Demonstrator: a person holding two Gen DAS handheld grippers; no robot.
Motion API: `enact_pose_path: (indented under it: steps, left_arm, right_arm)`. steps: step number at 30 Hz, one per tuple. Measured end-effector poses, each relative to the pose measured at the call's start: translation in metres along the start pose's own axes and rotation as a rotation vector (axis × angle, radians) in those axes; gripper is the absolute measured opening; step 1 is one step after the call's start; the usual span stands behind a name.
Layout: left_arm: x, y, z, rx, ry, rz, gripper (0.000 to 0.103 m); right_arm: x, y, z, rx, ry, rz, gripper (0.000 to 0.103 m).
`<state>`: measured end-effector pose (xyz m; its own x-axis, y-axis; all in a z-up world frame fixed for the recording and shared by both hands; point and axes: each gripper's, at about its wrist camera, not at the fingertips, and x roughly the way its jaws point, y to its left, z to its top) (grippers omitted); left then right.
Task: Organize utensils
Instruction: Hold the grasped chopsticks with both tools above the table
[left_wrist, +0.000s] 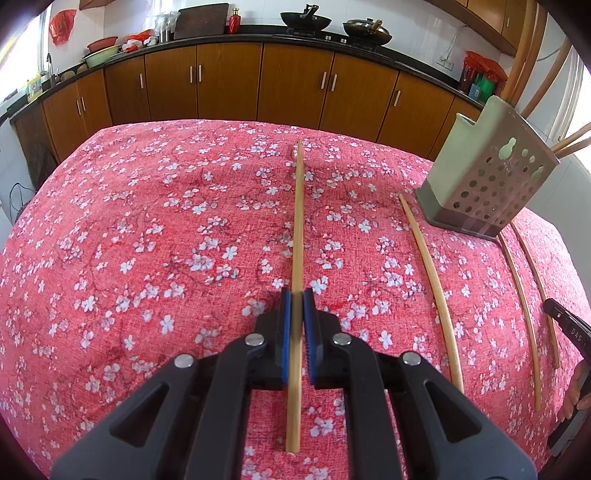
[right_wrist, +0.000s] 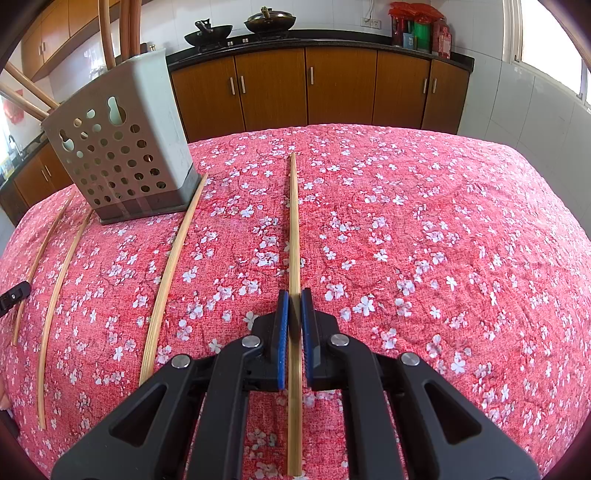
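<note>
Gripping: both of your claws are clamped, each on one bamboo chopstick, with the blue pads pressed against its sides.
Left gripper (left_wrist: 297, 295): your jaws are closed on the left chopstick (left_wrist: 298, 221), which runs straight ahead between the pads; its far tip points toward the cabinets and its near end sticks out behind the pads, over the cloth.
Right gripper (right_wrist: 294, 293): your jaws are closed on the right chopstick (right_wrist: 294, 229) in the same way, lengthwise along the fingers, with the far tip ahead and the near end showing below the pads.
Holder: the grey-green utensil holder (right_wrist: 125, 147) stands on the tablecloth between your two grippers; its perforated wall faces you, and it looks tilted in both fisheye views. In the left wrist view it sits at the right (left_wrist: 491, 166).
Loose chopsticks: three more chopsticks (right_wrist: 171, 269) lie on the cloth near the holder. One touches or lies just beside the holder's base; the other two lie further out, roughly side by side.
Surface: the red floral tablecloth (right_wrist: 443, 240) covers the whole table.
Background: brown kitchen cabinets (left_wrist: 229, 85) run under a dark counter, and two woks (right_wrist: 208, 33) sit on the stove.
Edge of view: part of your right gripper's body and a hand show at the right edge of the left wrist view.
</note>
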<state>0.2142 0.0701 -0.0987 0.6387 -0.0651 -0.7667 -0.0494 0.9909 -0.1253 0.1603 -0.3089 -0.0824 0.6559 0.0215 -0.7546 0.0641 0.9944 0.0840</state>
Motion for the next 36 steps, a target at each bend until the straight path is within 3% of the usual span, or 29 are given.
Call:
enact_pose_path:
  steps: [36]
  left_arm:
    - [-0.0004, 0.0009, 0.0007, -0.008, 0.000, -0.007, 0.011]
  right_arm:
    - [0.0001, -0.0012, 0.0011, 0.001, 0.000, 0.000, 0.008]
